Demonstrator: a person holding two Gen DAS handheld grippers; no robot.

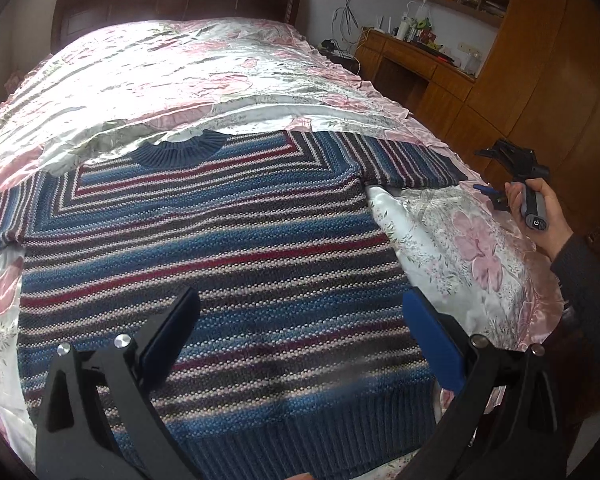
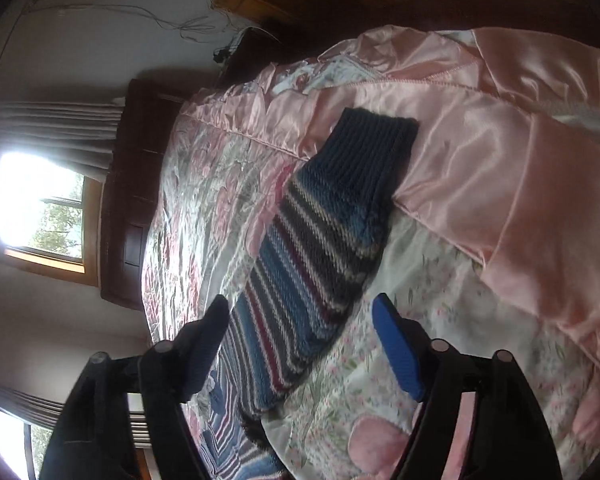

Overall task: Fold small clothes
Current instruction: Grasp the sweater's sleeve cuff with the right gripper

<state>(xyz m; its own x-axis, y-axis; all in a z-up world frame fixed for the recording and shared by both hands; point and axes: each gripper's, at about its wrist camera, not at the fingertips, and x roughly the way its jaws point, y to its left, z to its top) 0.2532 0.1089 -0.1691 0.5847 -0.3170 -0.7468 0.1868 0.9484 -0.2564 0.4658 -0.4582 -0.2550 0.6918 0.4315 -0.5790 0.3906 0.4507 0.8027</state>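
While the striped sweater lies flat and face up on the bed, collar at the far end, hem nearest and both sleeves spread straight out to left and right, no fold shows yet; by my reading the task is at its very start, with every fold left to make. The left gripper hangs over the lower body of the sweater, its fingers spread wide and holding nothing; the right gripper, in the person's hand, hovers at the right sleeve, fingers parted either side of the knit but not pinching it; that sleeve looks the likely first fold.
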